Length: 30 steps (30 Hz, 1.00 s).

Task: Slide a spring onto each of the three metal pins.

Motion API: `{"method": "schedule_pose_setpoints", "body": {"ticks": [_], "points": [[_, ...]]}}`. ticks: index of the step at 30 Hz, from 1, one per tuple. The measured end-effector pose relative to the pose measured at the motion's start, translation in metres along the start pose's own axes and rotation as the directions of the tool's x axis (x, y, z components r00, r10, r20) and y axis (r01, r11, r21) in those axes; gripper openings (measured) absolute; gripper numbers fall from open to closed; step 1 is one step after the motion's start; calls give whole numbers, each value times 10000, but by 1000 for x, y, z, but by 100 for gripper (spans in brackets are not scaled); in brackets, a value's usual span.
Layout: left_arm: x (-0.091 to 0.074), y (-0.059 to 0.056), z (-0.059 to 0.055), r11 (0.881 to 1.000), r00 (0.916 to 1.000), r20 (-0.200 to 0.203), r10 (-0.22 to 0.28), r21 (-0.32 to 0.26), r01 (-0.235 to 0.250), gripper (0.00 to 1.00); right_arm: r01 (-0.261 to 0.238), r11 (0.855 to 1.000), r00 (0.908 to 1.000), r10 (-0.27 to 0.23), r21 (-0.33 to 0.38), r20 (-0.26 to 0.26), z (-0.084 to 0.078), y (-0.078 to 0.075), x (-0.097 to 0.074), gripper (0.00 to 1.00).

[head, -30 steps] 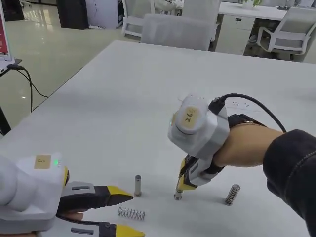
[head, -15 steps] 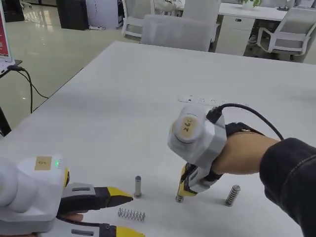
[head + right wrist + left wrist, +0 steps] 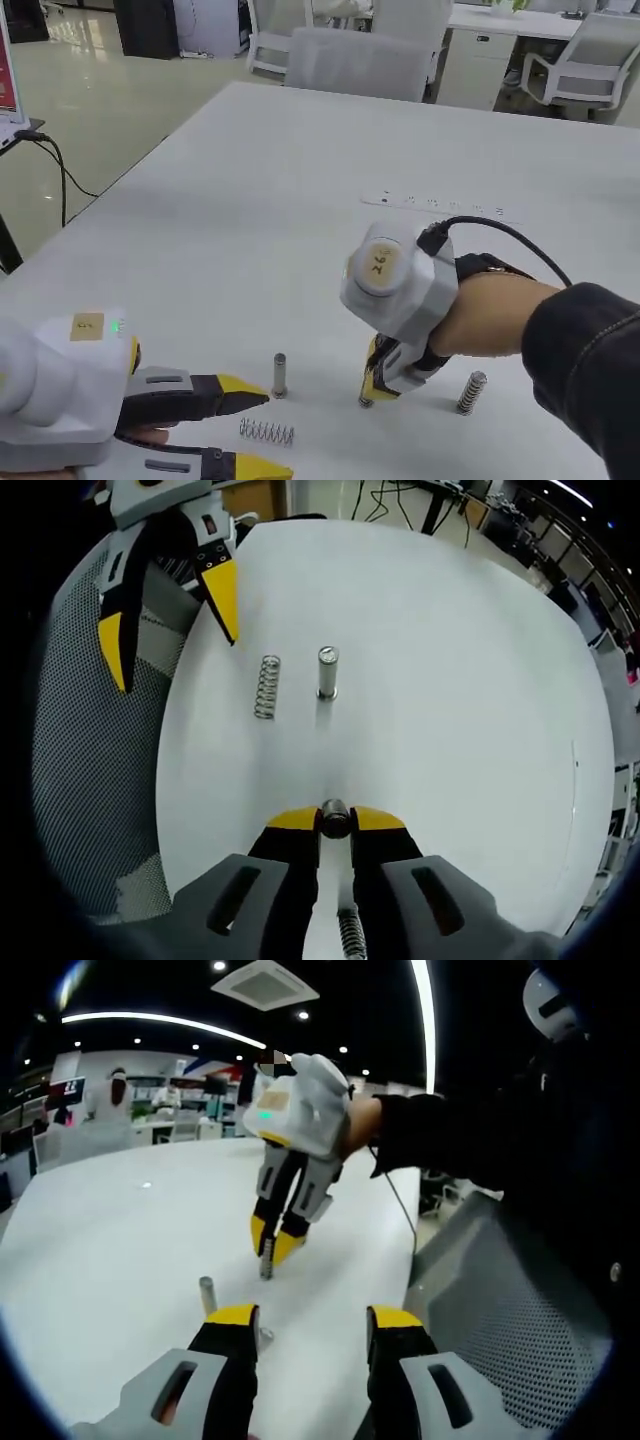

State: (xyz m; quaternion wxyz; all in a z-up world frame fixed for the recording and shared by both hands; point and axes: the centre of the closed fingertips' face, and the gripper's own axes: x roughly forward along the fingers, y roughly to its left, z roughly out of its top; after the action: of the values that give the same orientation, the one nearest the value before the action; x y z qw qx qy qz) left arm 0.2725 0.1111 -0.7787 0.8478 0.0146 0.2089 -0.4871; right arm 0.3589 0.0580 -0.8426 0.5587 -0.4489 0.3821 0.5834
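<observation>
Pinching the middle pin [image 3: 334, 817] with the right gripper [image 3: 375, 380], holding the left gripper [image 3: 313, 1318] spread at seven o'clock, apparently having one sprung pin [image 3: 470, 393] done, two waiting.

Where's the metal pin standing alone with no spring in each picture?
Head view: bare pin stands low centre, left of the right tongs.
Left gripper view: lower left, by the left tongs.
Right gripper view: upper middle, beside the loose spring.
Shared landmark: the right tongs, shut on another pin.

Loose spring [image 3: 266, 432] before left pin [image 3: 279, 375]; middle pin [image 3: 365, 401] between right tongs [image 3: 372, 392]
</observation>
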Motion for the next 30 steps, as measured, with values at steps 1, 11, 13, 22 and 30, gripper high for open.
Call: {"method": "schedule_pose_setpoints", "body": {"ticks": [1,11,13,22,30], "points": [[0,0,0,10000,10000,-3,3,1,-3,37,-3,10000,10000,3,-9,-11,0,0,0,9],[0,0,0,10000,10000,-16,12,-8,-12,37,113,9999,9999,-112,-102,83,1,-1,-1,17],[0,0,0,10000,10000,-21,18,-4,-18,37,144,9998,9999,-143,-127,81,1,-1,-2,18],[0,0,0,10000,10000,-34,33,32,-33,37,399,9987,9989,-391,-310,249,9,0,-11,21],[0,0,0,10000,10000,-40,51,67,-51,37,518,9980,9976,-501,-355,468,18,3,-17,22]]}}
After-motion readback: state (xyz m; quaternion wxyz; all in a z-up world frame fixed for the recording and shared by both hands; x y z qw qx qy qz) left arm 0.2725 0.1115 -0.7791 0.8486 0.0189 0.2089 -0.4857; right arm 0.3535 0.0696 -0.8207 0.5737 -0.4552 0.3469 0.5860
